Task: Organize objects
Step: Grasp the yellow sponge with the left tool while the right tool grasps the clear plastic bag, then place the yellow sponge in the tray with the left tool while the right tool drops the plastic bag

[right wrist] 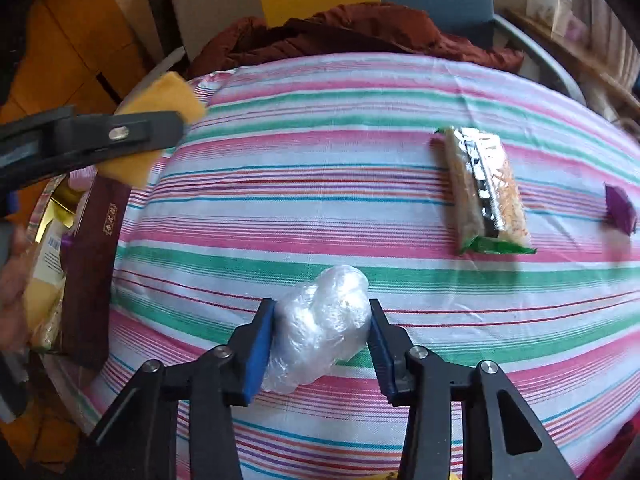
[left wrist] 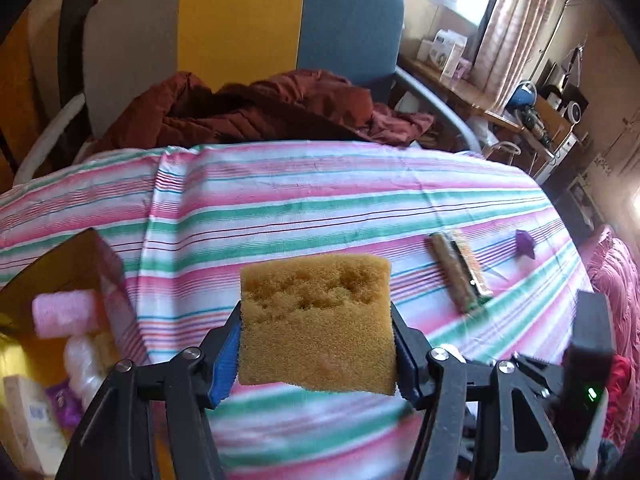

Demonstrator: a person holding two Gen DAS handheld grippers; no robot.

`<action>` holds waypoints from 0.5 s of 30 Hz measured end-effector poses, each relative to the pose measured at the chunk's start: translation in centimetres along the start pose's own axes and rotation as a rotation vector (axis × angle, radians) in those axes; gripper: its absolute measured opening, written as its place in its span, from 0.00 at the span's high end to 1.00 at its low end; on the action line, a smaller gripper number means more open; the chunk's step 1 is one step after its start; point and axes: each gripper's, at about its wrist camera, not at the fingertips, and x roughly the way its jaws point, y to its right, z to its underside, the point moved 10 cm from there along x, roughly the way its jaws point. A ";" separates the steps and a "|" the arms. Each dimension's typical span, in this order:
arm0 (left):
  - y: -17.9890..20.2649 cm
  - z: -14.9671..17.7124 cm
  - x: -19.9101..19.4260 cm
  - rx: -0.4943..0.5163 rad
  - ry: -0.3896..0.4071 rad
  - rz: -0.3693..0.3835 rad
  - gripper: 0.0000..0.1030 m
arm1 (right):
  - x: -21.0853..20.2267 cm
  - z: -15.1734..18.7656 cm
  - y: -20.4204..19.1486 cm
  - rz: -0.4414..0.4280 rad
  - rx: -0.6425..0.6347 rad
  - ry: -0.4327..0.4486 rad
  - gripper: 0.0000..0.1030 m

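The left gripper [left wrist: 318,350] clamps a thick yellow-brown foam sponge [left wrist: 316,324] between its blue pads and holds it clear above the pink, green and white striped cloth [left wrist: 320,200] that covers the table. In the right wrist view the same sponge sits at the table's left edge, above the dark red open box [right wrist: 94,248]. That box holds a pale pink roll [left wrist: 66,312], a white crumpled plastic piece [left wrist: 82,364] and a small printed carton [left wrist: 30,428], all blurred.

The right gripper [right wrist: 322,338] has its blue pads against both sides of a crumpled ball of clear plastic film [right wrist: 320,328], which rests on the cloth; the jaws are closed on it. Further off on the cloth lie a long snack packet with green ends [right wrist: 486,192] and, near the right edge, a small purple wrapped piece [right wrist: 620,208], the two well apart. A dark red quilted jacket [left wrist: 256,108] is heaped behind the table
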 end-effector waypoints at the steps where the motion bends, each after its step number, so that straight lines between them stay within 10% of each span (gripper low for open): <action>1: -0.1 0.2 -0.8 0.001 0.014 -0.001 0.38 | -0.2 -0.1 0.0 0.007 0.005 0.010 0.57; 15: -5.2 5.1 -11.4 -0.077 0.178 -0.067 0.38 | -3.1 -1.5 -2.4 -0.008 -0.068 0.127 0.56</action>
